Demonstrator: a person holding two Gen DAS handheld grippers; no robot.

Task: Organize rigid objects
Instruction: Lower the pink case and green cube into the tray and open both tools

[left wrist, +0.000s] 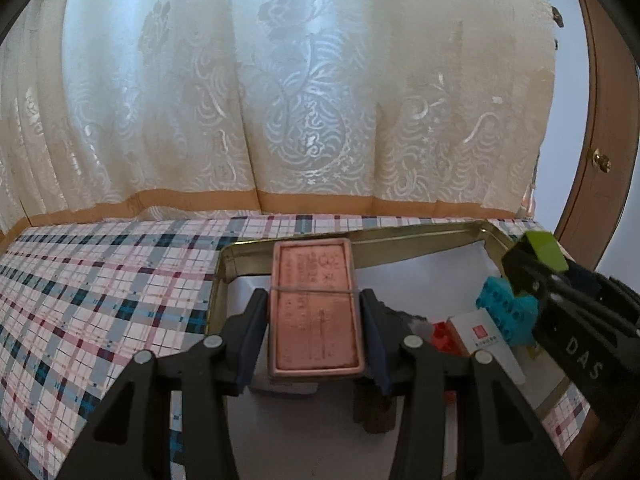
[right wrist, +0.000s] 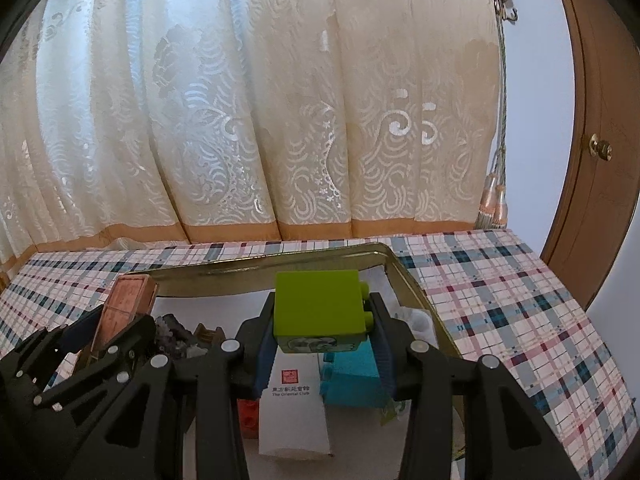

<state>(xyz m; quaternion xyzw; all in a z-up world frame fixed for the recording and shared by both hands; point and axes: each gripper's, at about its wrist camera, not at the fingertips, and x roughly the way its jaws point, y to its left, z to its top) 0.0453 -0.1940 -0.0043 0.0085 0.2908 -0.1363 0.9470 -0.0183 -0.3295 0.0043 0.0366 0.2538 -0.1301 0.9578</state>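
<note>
We've got L tool (left wrist: 316, 320) clamped on copper box (left wrist: 316, 312), R tool (right wrist: 320, 332) on green block (right wrist: 320, 304), both over tin tray (right wrist: 408, 280); next, prob. lower & release.

Red block (right wrist: 249, 416) mostly hidden behind white box (right wrist: 294, 412); embossed tin (left wrist: 316, 312) text unreadable.

Copper box (left wrist: 316, 308) between fingers (left wrist: 256, 320)

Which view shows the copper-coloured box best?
The left wrist view: the copper-coloured box lies face-up between the left gripper fingers, its embossed lid and rubber band plain. The right wrist view shows only its far end, tilted at the left edge and partly hidden by that gripper.
</note>
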